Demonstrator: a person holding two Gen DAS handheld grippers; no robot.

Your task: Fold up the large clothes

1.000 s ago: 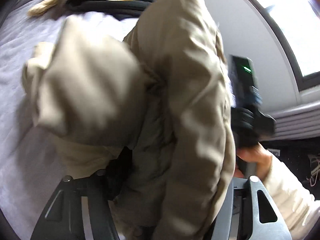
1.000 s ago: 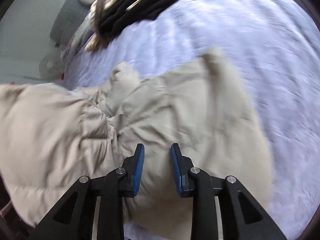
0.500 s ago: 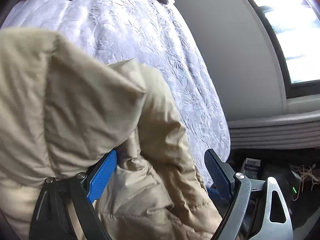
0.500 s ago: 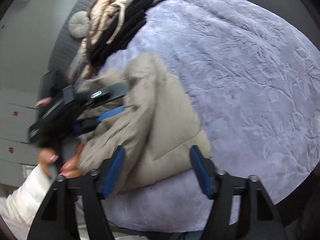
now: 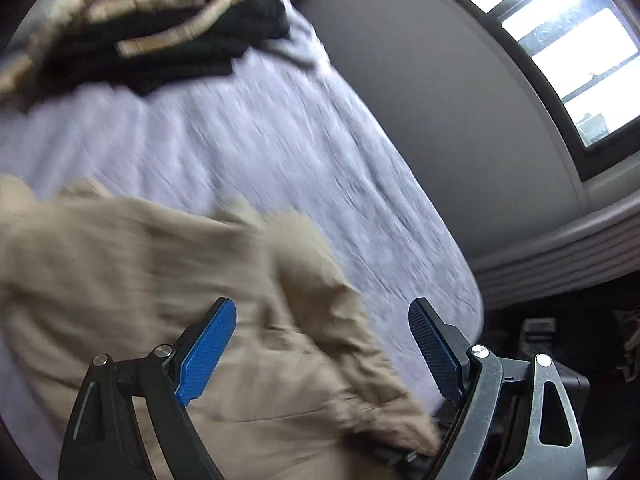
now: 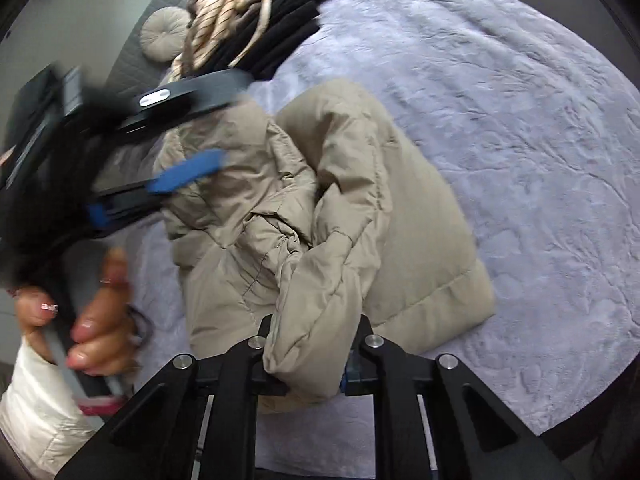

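Lying crumpled on the bed (image 6: 520,128), the beige padded jacket (image 6: 400,216) sits near the bed's near edge, bunched into thick folds with one flat quilted panel spread toward the right in the right wrist view. A puffy fold of it, perhaps a sleeve end, is pinched in the right gripper (image 6: 310,356): its jaws have just closed in and now press on that fold from both sides, hiding the pads. The left gripper (image 5: 322,344) has its jaws wide apart, blue pads (image 5: 206,350) clear of the cloth; in the left wrist view the jacket lies below and between them, blurred, and nothing is gripped. Seen from the right wrist, that same left gripper hovers over the jacket's far left side, with a hand (image 6: 92,312) around its handle and a white sleeve (image 6: 36,412) below.

At the far end of the bed lies a pile of clothes (image 6: 256,28), black with a cream striped piece and a cord on top, well apart from the jacket. A round cushion (image 6: 164,34) rests beside the pile against a grey headboard. The lavender bedspread is textured and wrinkled. A window (image 5: 568,60) shows at the upper right of the left wrist view, above a grey wall.
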